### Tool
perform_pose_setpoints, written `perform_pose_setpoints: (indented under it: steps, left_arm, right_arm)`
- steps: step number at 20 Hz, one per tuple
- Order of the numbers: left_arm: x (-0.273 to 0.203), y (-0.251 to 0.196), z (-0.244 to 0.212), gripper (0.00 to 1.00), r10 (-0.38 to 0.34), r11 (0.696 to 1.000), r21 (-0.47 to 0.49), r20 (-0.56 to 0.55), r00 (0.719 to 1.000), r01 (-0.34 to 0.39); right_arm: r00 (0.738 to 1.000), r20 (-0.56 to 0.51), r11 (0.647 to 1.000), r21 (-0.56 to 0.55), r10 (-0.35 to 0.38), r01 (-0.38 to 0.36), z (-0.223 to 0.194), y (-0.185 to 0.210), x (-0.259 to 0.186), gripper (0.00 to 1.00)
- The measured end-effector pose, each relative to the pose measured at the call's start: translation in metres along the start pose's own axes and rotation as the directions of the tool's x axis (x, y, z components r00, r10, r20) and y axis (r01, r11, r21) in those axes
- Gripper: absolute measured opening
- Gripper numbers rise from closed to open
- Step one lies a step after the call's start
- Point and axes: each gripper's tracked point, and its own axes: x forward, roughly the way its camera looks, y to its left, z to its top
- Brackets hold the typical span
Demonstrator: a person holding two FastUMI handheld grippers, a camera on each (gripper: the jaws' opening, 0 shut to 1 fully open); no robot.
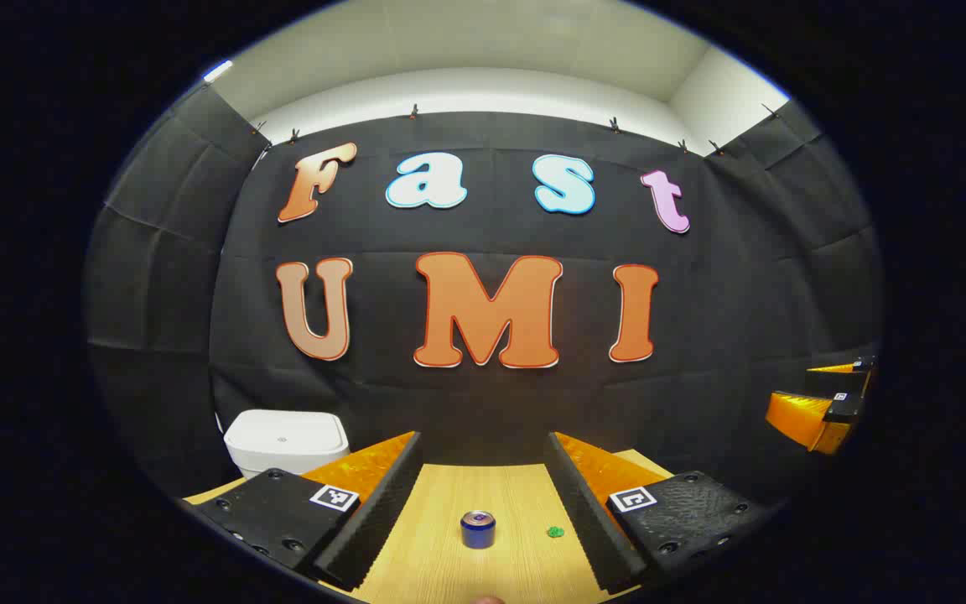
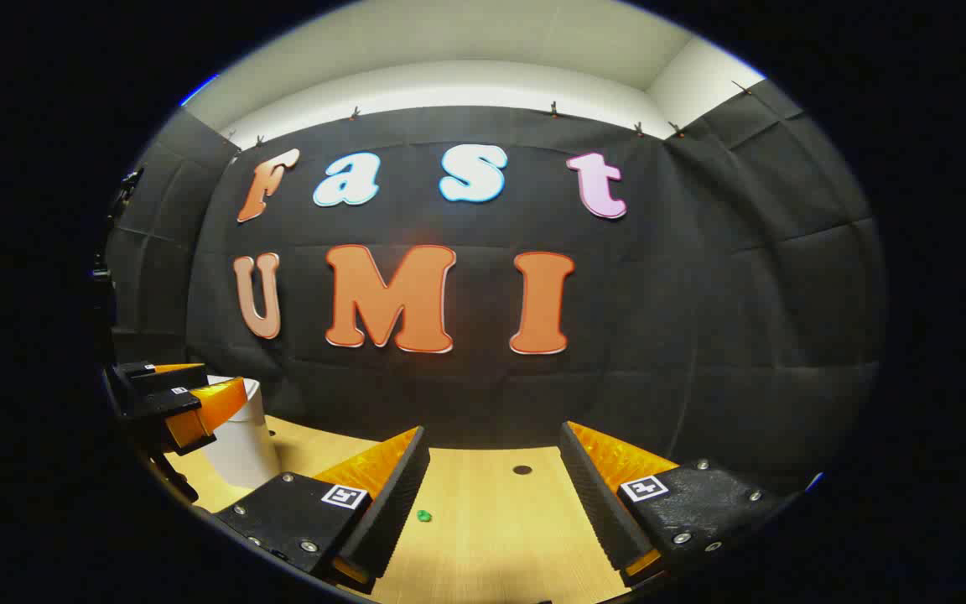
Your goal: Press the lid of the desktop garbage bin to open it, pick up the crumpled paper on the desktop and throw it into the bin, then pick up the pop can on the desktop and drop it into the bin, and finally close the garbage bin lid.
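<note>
Bin: white plastic lidded garbage bin (image 1: 286, 442) on the light wooden table (image 1: 449, 570), far left, by the wall.
Can: blue metal pop can (image 1: 478, 529) upright mid-table.
Paper: small green crumpled paper (image 1: 555, 531) just right of the can.

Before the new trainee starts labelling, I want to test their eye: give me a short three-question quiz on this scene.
1. True or false: the white plastic garbage bin has its lid shut.
2. What stands upright between the left hand-held gripper fingers' line of sight: A) blue metal pop can, B) glass cup, C) red apple?
3. Fill in: the small green crumpled paper lies on the light ___ desktop.

Key: 1 true; 2 A; 3 wooden.
</note>
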Motion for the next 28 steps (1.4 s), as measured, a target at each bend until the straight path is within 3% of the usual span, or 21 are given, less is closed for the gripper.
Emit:
perform_pose_setpoints:
  steps: [3, 6, 9, 14, 20, 28]
  left_arm:
    - [0.002, -0.001, 0.0, 0.93, -0.013, 1.0, -0.005, 0.01, 1.0, 0.013]
    - [0.001, 0.003, -0.001, 0.93, -0.007, 1.0, -0.01, 0.003, 1.0, 0.007]
    - [0.011, 0.002, 0.001, 0.92, -0.038, 0.999, 0.0, 0.016, 0.999, 0.038]
    - [0.013, -0.003, -0.003, 0.94, -0.084, 0.996, -0.027, 0.009, 0.996, 0.085]
    - [0.018, -0.008, -0.006, 0.93, -0.132, 0.99, -0.04, 0.004, 0.991, 0.132]
    - [0.018, -0.008, -0.013, 0.93, -0.143, 0.99, -0.023, -0.028, 0.989, 0.142]
  right_arm:
    - [0.995, 0.015, 0.994, 0.03, 0.101, -0.102, -0.006, 0.026, 0.016, 0.94]
    - [0.992, 0.038, 0.992, 0.031, 0.122, -0.123, 0.0, 0.037, 0.028, 0.94]
    - [0.993, 0.088, 0.997, 0.019, 0.077, -0.079, 0.005, 0.037, 0.03, 0.94]
    - [0.993, 0.11, 0.999, 0.014, 0.048, -0.05, 0.013, 0.069, 0.052, 0.93]
    - [0.996, 0.087, 1.0, 0.014, 0.005, -0.006, 0.007, 0.08, 0.061, 0.94]
    - [0.998, 0.058, 1.0, 0.019, 0.01, -0.011, -0.005, 0.094, 0.064, 0.94]
